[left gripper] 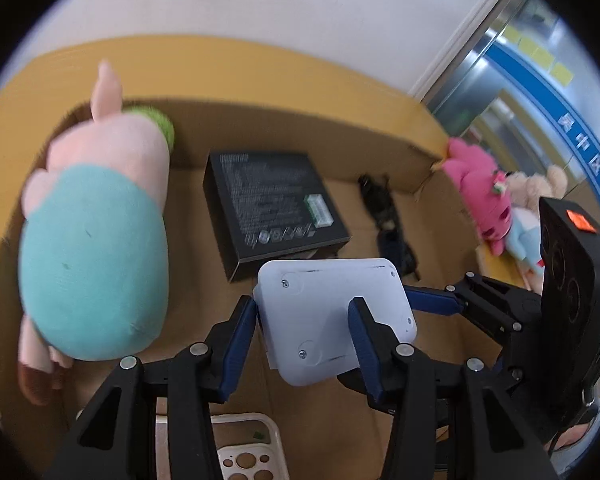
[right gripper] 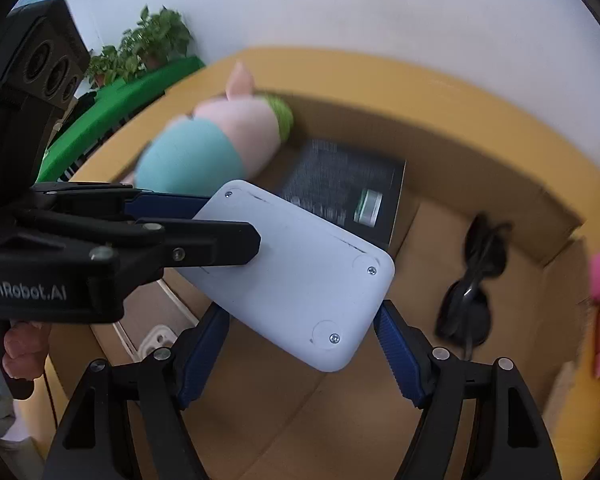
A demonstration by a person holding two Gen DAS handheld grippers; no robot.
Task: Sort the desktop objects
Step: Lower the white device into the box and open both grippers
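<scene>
Both grippers share the white device (left gripper: 334, 320): the left gripper (left gripper: 304, 320) has its fingers clamped across one end, the right gripper (right gripper: 302, 336) half-open fingers braced on the other. It hangs level over the cardboard box (left gripper: 260, 72), near the black box (left gripper: 272, 204), likely for a flat drop.

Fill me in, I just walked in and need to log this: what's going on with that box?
A person holds a gripper in each hand, and both the left gripper and right gripper clamp one flat white device, underside up, above an open cardboard box. Inside the box lie a plush pig, a black carton and dark sunglasses. The device is not yet set down.
</scene>
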